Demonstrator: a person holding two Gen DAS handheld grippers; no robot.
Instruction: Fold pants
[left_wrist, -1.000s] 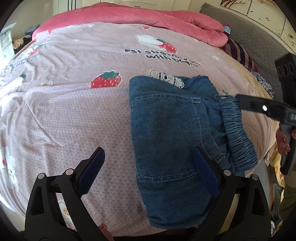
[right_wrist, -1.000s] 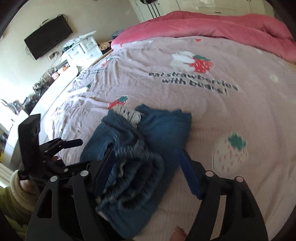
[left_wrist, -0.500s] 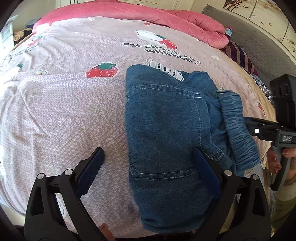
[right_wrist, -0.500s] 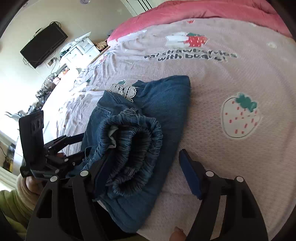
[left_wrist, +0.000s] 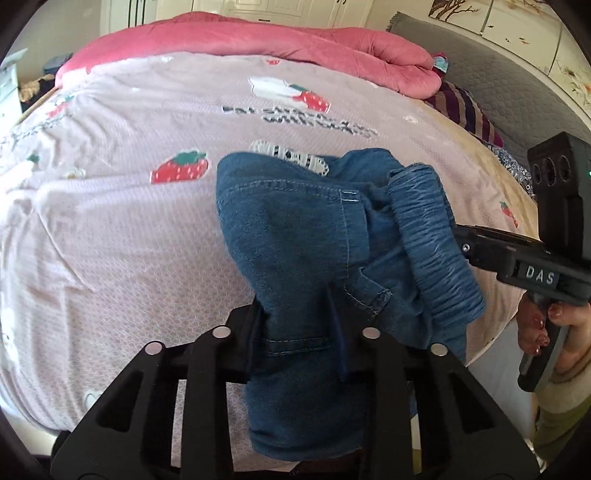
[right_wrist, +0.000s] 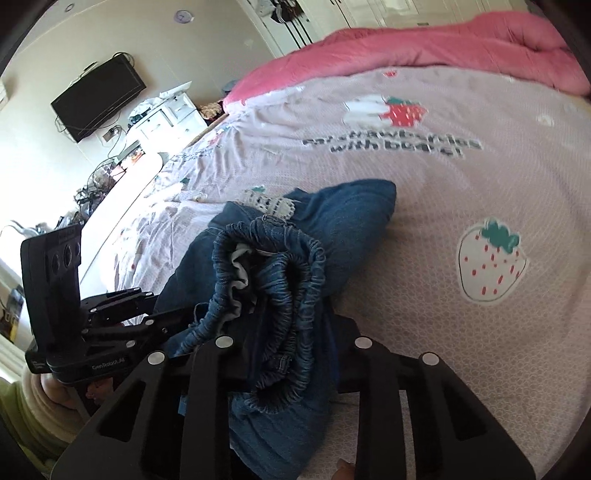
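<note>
Folded blue denim pants (left_wrist: 295, 229) lie near the front edge of a bed, their gathered elastic waistband (left_wrist: 432, 236) on the right and a white lace cuff (left_wrist: 291, 157) showing at the far end. My left gripper (left_wrist: 295, 332) is closing, its jaws pinching the near denim edge, which bunches between them. In the right wrist view the waistband (right_wrist: 295, 280) runs between the fingers of my right gripper (right_wrist: 291, 350). It is closing too, with its pads pressed on the elastic. The left gripper (right_wrist: 122, 317) shows there at the left, held by a hand.
The pants rest on a lilac strawberry-print sheet (left_wrist: 110, 221). A pink quilt (left_wrist: 258, 40) lies along the far side, with a striped pillow (left_wrist: 465, 107) at the right. A wall TV (right_wrist: 98, 94) and a white dresser (right_wrist: 166, 118) stand beyond the bed.
Both grippers went from wide open around the pants to closed on them. The denim now bunches up between the left fingers and the waistband between the right ones.
</note>
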